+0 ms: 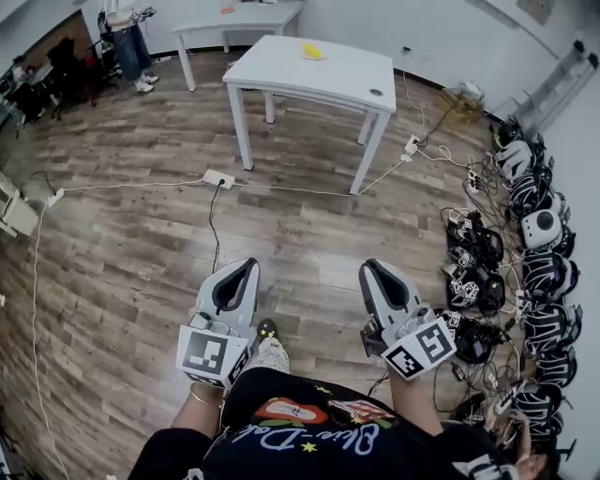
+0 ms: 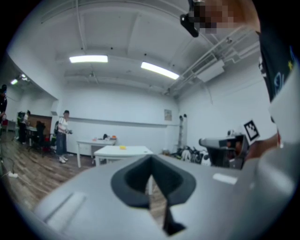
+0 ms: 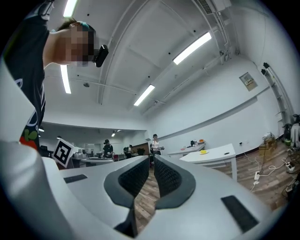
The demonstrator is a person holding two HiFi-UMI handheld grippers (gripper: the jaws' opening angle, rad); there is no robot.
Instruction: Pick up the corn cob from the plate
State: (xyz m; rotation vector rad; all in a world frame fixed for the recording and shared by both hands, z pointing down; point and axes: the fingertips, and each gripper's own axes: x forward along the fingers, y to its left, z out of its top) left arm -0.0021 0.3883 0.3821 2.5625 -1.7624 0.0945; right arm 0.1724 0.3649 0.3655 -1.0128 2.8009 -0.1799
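A small yellow thing, likely the corn cob [image 1: 312, 52], lies on the far white table [image 1: 281, 75]; no plate can be made out at this distance. It shows too in the left gripper view as the corn cob [image 2: 122, 147] and in the right gripper view as the corn cob [image 3: 203, 152]. My left gripper [image 1: 251, 263] and right gripper [image 1: 367, 264] hang side by side over the wooden floor, well short of the table. Both are shut with nothing in them: left gripper [image 2: 151, 159], right gripper [image 3: 152, 157].
A second white table [image 1: 234, 19] stands behind the first, with a person [image 1: 131, 42] beside it. A power strip [image 1: 217, 178] and cables cross the floor between me and the table. Several headsets and gear [image 1: 534, 234] line the right wall.
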